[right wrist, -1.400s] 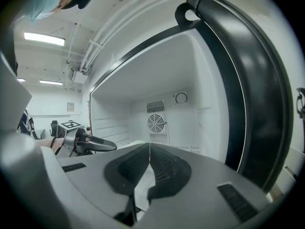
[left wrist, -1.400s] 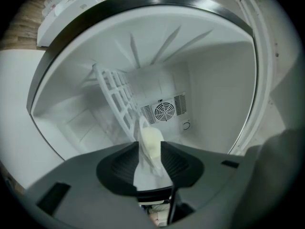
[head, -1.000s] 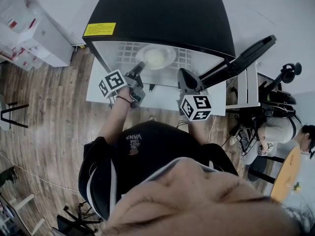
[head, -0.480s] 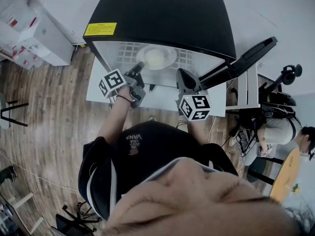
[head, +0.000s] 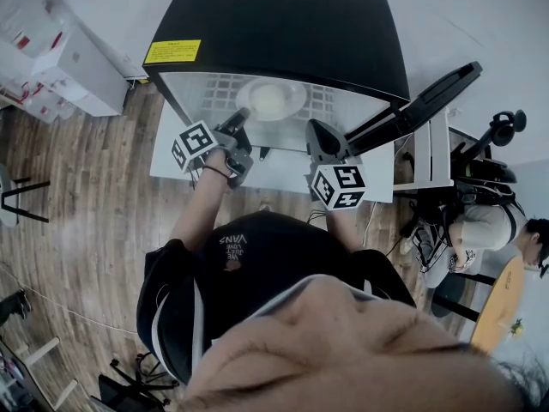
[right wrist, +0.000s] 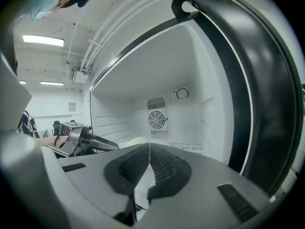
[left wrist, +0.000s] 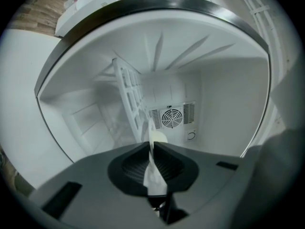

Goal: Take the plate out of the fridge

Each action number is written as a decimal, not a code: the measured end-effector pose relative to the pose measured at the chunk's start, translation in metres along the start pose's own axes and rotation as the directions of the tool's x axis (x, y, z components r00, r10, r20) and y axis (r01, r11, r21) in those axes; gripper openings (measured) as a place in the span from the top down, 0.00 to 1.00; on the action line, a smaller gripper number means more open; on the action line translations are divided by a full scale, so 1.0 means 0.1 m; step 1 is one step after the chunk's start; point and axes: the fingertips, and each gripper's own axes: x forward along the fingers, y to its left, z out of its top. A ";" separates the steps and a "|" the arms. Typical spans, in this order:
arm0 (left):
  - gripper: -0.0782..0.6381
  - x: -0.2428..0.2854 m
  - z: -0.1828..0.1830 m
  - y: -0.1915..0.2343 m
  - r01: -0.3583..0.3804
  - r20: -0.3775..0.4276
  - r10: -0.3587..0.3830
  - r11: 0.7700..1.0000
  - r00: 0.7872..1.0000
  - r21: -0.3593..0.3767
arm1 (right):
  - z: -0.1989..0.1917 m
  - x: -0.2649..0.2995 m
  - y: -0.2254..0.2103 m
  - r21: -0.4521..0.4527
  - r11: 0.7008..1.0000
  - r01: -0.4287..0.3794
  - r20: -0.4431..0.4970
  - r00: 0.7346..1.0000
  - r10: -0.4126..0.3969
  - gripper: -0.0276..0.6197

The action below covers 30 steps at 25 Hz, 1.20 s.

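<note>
White plate [head: 270, 99] sits on the wire shelf [head: 214, 88] inside the fridge [head: 283, 24], as it did 1 second ago, and both tools have kept their places. The left tool [head: 244, 117] reaches nearly level, clamped on the plate's near rim. The right tool [head: 316, 129], just beside it, has its jaws together and empty. Wood floor [head: 77, 204] lies below.

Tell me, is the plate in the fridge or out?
In. The plate lies on the wire shelf inside the open fridge, and the left gripper pinches its rim.
</note>
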 end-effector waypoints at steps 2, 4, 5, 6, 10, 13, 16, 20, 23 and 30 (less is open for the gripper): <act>0.84 0.00 0.00 0.00 0.000 0.001 0.000 1.000 1.000 -0.007 | 0.00 0.00 0.00 0.001 1.000 -0.001 0.000 1.000 0.001 0.94; 0.84 0.00 0.00 0.00 0.000 0.004 0.000 1.000 1.000 -0.015 | 0.00 -0.01 0.00 0.003 1.000 -0.002 -0.001 1.000 0.002 0.94; 0.84 0.00 0.00 0.00 0.000 0.005 0.000 1.000 1.000 -0.020 | -0.01 -0.01 0.00 0.003 1.000 -0.002 -0.001 1.000 0.002 0.94; 0.84 -0.01 0.00 0.00 0.001 0.005 0.000 1.000 1.000 -0.025 | -0.01 -0.01 0.00 0.004 1.000 -0.001 -0.002 1.000 0.001 0.94; 0.85 -0.02 0.00 -0.01 0.005 0.010 -0.004 0.999 1.000 -0.039 | -0.03 -0.01 0.00 0.006 1.000 0.001 -0.005 1.000 -0.001 0.94; 0.85 -0.03 0.01 -0.01 0.011 0.015 -0.010 0.999 1.000 -0.049 | -0.03 -0.02 0.01 0.005 1.000 0.001 -0.006 1.000 -0.001 0.94; 0.85 -0.06 0.01 -0.03 0.019 0.016 -0.019 0.998 1.000 -0.058 | -0.03 -0.01 0.04 0.003 1.000 -0.001 -0.010 1.000 0.001 0.94; 0.85 -0.08 0.01 -0.02 0.026 0.018 -0.025 0.997 1.000 -0.067 | -0.06 0.02 0.07 0.036 0.999 -0.023 -0.007 1.000 0.023 0.94; 0.85 -0.10 0.00 0.00 0.027 0.019 -0.026 0.997 0.999 -0.074 | -0.12 0.06 0.12 0.068 0.996 -0.050 -0.015 0.999 0.051 0.94; 0.85 -0.22 -0.03 0.04 0.023 0.019 -0.021 0.995 1.000 -0.098 | -0.20 0.14 0.20 0.095 0.994 -0.059 -0.037 0.997 0.062 0.94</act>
